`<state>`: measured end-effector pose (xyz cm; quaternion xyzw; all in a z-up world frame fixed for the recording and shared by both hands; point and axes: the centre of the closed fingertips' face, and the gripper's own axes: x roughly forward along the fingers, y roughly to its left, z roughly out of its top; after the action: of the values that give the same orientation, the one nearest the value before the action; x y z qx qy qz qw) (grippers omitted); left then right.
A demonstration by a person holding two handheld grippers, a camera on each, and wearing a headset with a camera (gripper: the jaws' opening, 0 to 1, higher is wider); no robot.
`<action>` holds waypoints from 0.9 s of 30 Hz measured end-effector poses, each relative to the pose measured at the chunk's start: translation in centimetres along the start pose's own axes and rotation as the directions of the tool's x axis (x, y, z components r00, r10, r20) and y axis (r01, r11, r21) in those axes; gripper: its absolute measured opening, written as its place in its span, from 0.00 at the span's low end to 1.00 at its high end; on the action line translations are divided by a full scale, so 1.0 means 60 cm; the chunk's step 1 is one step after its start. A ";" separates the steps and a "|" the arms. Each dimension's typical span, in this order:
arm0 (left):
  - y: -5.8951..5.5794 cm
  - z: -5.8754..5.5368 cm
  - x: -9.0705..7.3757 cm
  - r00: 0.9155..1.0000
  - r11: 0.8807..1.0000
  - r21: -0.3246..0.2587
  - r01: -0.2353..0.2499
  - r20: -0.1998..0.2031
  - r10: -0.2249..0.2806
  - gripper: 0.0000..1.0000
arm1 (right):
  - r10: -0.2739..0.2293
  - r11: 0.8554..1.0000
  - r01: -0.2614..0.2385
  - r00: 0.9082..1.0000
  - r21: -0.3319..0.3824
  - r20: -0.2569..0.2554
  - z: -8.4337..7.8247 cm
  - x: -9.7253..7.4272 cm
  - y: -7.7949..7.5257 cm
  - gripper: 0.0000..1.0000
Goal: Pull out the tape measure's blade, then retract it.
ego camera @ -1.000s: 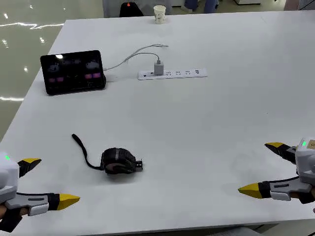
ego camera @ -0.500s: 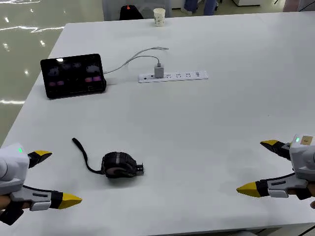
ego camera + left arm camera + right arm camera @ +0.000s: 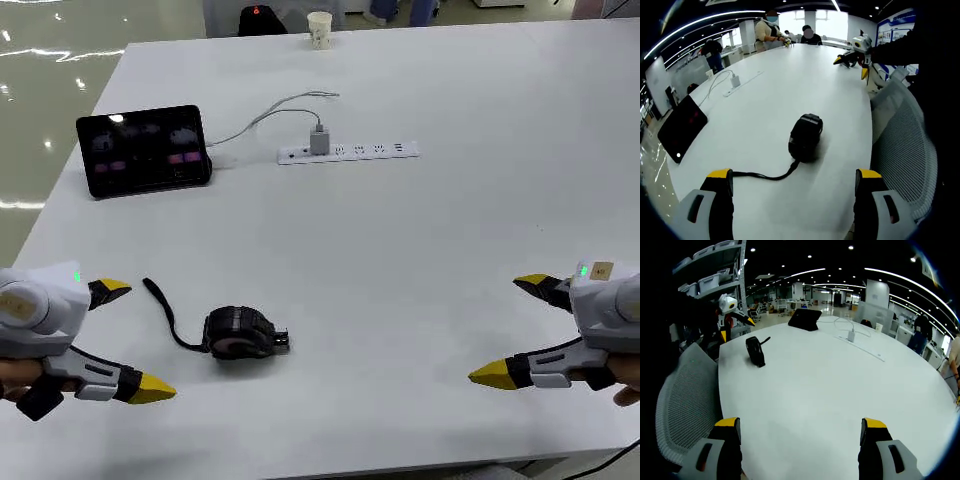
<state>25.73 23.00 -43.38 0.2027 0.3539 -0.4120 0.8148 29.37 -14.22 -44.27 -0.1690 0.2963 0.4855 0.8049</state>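
The tape measure [image 3: 243,333] is laid on the tabletop [image 3: 420,240]. The left gripper [image 3: 145,341] is held near it, the right gripper [image 3: 499,330] well apart, both spread wide.

No text, brand or number can be read. The tablet [image 3: 143,149] near the left edge of the table [image 3: 420,230] shows pink and grey patches too blurred to make out. The print on the paper cup [image 3: 319,29] at the far edge is too small to read, as is the pale sticker [image 3: 601,270] on the right gripper [image 3: 506,328]. A blue wall board [image 3: 895,27] carries illegible marks.
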 end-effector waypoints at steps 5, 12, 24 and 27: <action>-0.001 0.011 0.011 0.999 0.999 0.006 0.036 -0.009 -0.036 0.99 | 0.011 1.000 -0.011 1.000 -0.008 -0.008 0.006 0.012 -0.002 0.99; -0.009 0.019 0.026 0.996 0.997 0.030 0.078 -0.047 -0.076 0.99 | 0.027 0.999 -0.027 1.000 -0.039 -0.008 0.016 0.025 -0.001 0.99; -0.009 0.045 0.053 0.994 0.988 0.116 0.100 -0.063 -0.094 0.99 | 0.063 0.996 -0.063 0.998 -0.060 0.012 0.033 0.046 0.003 0.99; -0.015 0.050 0.059 0.992 0.986 0.117 0.115 -0.068 -0.108 0.99 | 0.072 0.996 -0.072 0.997 -0.061 0.005 0.037 0.052 0.006 0.99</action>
<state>27.68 18.76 -44.06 0.2441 0.3637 -0.4712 0.7656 30.85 -10.67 -44.59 -0.1806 0.2844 0.5236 0.7825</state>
